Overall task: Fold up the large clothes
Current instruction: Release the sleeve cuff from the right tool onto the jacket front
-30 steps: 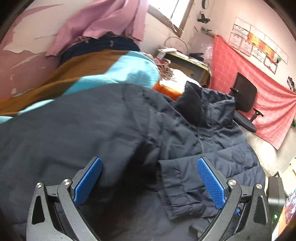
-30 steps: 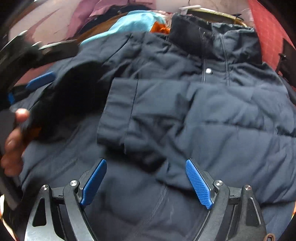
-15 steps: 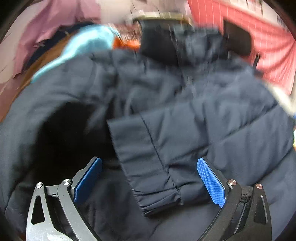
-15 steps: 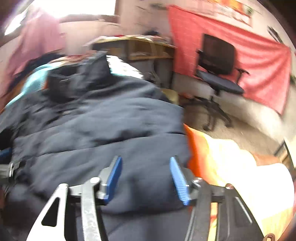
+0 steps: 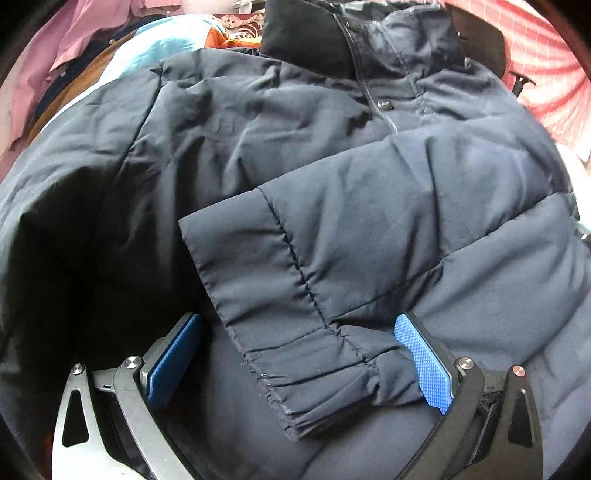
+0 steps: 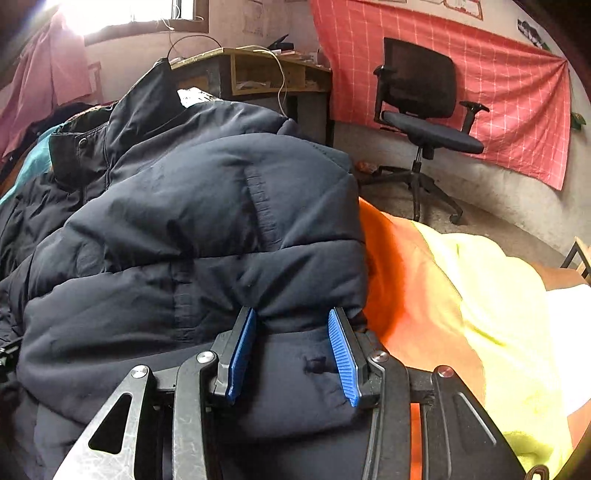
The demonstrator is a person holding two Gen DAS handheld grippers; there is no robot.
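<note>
Dark navy padded jacket [image 5: 332,155] lies spread front-up over a heap of bedding, collar at the far end. One sleeve [image 5: 332,258] is folded across the jacket's chest, its gathered cuff [image 5: 325,376] pointing toward the near hem. Left gripper [image 5: 295,354] hangs just above that cuff, blue pads wide apart, one on either side of the cuff, holding nothing; whether the pads brush the cloth cannot be told. Right gripper [image 6: 291,347] sits at the jacket's side edge, its blue pads [image 6: 242,347] drawn partway in with a puffy fold of the jacket [image 6: 207,221] bunched between them; the fabric bulges at both pads, so it reads as pinched on the jacket. Beside the jacket on that side, touching its edge, lies an orange and yellow blanket [image 6: 461,295]. Past the jacket's collar, in the left wrist view, a light blue and brown cover [image 5: 155,48] shows, with pink cloth [image 5: 74,48] hanging further off. Beyond the jacket in the right wrist view stands a wooden desk [image 6: 266,70] with a white cable draped over its edge, and well apart from the jacket, a black office chair [image 6: 424,110] in front of a red checked wall cloth [image 6: 509,96]. Bright window [image 6: 129,14] above the desk, glare washing out that corner.
</note>
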